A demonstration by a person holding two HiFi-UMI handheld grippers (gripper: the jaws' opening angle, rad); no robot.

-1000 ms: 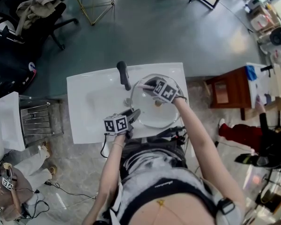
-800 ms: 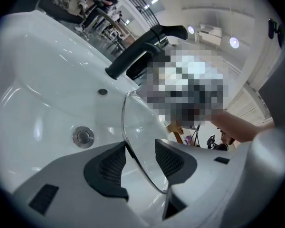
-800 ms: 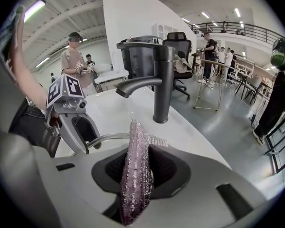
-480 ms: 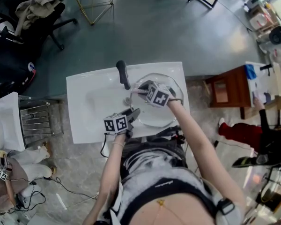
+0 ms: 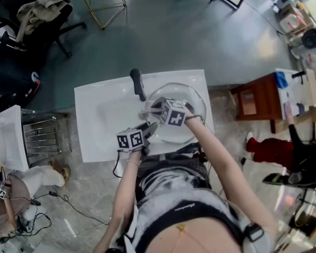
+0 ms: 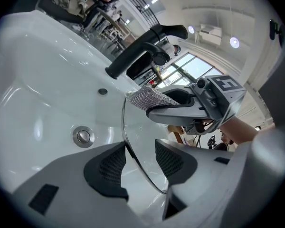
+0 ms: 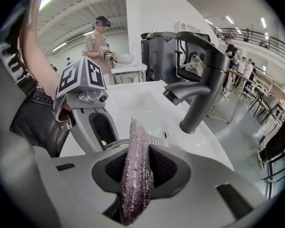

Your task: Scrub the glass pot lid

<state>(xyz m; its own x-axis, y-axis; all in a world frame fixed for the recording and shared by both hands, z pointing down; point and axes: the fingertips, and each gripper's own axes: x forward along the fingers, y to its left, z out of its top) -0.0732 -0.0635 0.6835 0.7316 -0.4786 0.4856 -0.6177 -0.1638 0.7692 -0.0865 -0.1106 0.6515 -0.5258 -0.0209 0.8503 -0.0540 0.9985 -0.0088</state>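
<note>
The glass pot lid (image 5: 196, 105) stands over the white basin (image 5: 102, 117). My left gripper (image 5: 149, 128) is shut on its near rim. In the left gripper view the lid's metal edge (image 6: 125, 129) runs up between the two pads of the left gripper (image 6: 137, 163). My right gripper (image 5: 151, 108) is shut on a silvery scrubbing pad (image 7: 135, 170) and presses it against the lid's left part. That pad (image 6: 147, 98) touches the top of the rim, with the right gripper (image 6: 154, 109) behind it. From the right gripper (image 7: 135, 167), the left gripper (image 7: 99, 127) shows just beyond the lid edge (image 7: 115, 144).
A black faucet (image 5: 139, 84) rises at the basin's back, close to the scrubbing pad; it also shows as a faucet (image 7: 199, 80) to the right. The drain (image 6: 83, 136) lies below. A metal rack (image 5: 42, 133) stands left, a brown stool (image 5: 255, 101) right.
My right gripper has slid left and nearer across the lid with the scrubbing pad. The left gripper and the lid have stayed where they were.
</note>
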